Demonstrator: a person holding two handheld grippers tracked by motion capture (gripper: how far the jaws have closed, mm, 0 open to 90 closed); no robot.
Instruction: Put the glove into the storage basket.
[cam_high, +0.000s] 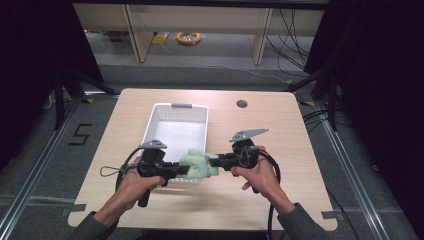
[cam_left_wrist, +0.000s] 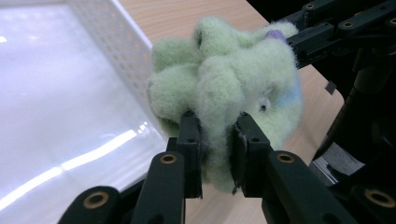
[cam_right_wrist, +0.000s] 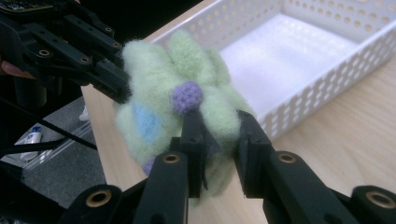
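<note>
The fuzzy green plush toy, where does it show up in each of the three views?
High view: the green plush toy sits low centre, between both grippers, at the white basket's near edge.
Left gripper view: centre, pinched in the near jaws, basket to its left.
Right gripper view: centre-left, pinched in the near jaws, basket upper right.
Shared landmark: the white basket.

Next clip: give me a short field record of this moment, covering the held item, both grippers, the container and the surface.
held item: fuzzy green plush toy with a purple knob and blue patch
left gripper: shut on the toy
right gripper: shut on the toy's other side
toy position: held off the table, at the basket's near edge
container: white perforated basket, empty
surface: light wooden table
</note>
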